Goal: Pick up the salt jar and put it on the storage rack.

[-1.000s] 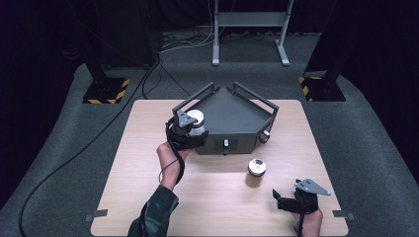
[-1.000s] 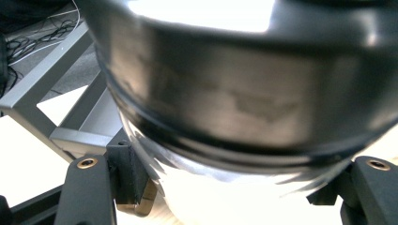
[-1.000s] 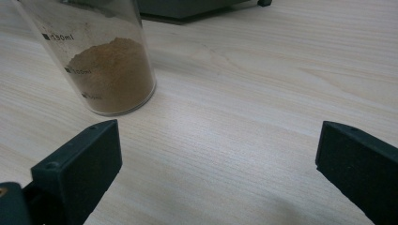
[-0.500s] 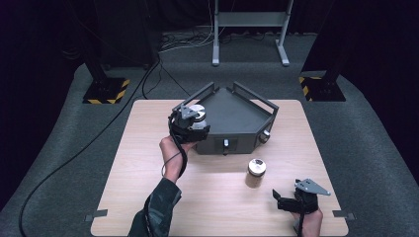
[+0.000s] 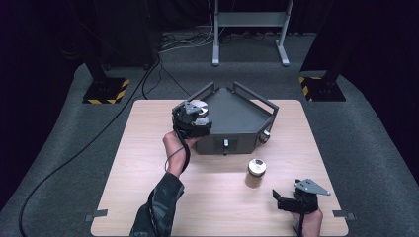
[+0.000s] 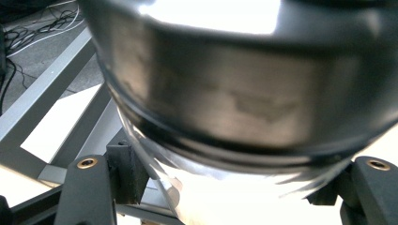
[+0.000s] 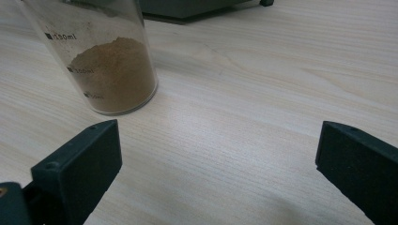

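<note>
Your left gripper (image 5: 193,118) clamps lidded jar (image 5: 198,108) over grey tray's (image 5: 232,108) left edge; tray floor lies rightward. Right gripper (image 5: 289,201) spread, empty, nearer powder jar (image 5: 256,173).

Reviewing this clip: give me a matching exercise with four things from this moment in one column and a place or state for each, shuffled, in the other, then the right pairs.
Things:
1. left gripper
2. right gripper
3. jar of brown powder
4. grey tray

Places or states:
A. stands upright on the bare wood, held by nothing
B. sits at the far middle of the table
C. open, low near the table's near right corner
D. shut on a metal-lidded jar at the tray's left rim

Pairs: 1-D, 2-C, 3-A, 4-B
</note>
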